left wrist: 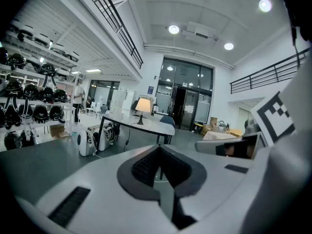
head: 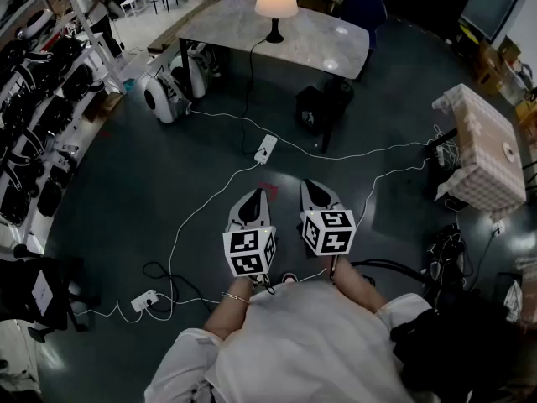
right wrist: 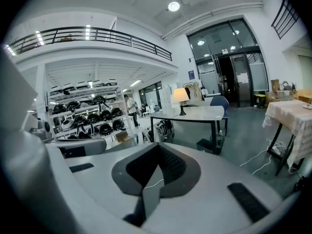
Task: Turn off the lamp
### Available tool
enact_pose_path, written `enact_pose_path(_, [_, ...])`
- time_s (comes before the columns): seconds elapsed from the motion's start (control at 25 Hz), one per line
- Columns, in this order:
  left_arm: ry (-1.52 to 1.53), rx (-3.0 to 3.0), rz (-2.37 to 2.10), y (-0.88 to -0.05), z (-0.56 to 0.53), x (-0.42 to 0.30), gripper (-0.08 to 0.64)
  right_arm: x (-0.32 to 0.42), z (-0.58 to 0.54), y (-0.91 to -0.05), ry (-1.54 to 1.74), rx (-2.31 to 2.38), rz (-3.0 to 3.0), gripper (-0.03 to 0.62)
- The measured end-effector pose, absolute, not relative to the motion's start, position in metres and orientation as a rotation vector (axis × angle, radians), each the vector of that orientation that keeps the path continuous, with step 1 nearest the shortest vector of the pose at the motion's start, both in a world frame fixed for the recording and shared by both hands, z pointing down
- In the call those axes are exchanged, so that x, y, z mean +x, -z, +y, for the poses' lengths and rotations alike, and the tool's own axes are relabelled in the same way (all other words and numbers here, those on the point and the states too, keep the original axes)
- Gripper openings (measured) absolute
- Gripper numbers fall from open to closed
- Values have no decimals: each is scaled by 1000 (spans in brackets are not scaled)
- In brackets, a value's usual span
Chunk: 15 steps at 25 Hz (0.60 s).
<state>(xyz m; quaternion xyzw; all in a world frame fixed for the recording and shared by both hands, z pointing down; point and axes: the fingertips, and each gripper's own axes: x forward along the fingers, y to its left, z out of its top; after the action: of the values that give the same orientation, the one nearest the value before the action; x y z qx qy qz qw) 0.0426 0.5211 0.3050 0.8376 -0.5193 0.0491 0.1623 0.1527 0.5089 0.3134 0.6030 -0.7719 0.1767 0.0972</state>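
- Far left, helmet racks (head: 33,99) lined the wall. Only the gripper views caught a person (left wrist: 78,99) standing by them.
- The left gripper (head: 260,195) had its jaws pressed together with nothing in them, hanging over the dark floor (head: 126,208).
- The lamp (head: 276,2) was lit, sitting on the grey table (head: 327,40) well apart from both grippers. The head view alone showed its cord (head: 247,91) dropping toward a white power strip (head: 266,149) on the floor.
- The right gripper (head: 312,185) was closed up and empty too, just beside the left one.
- Far right stood a cloth-covered table (head: 482,149). The glass doors (right wrist: 234,77) and balcony railing (right wrist: 97,33) only showed in the gripper views.
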Motion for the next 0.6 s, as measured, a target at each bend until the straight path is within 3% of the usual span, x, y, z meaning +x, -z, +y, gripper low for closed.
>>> enact_pose_path(0.6, [-125,2406,-1484,-301,502,17,8,142,493,-313,-555,1878,-2262,0])
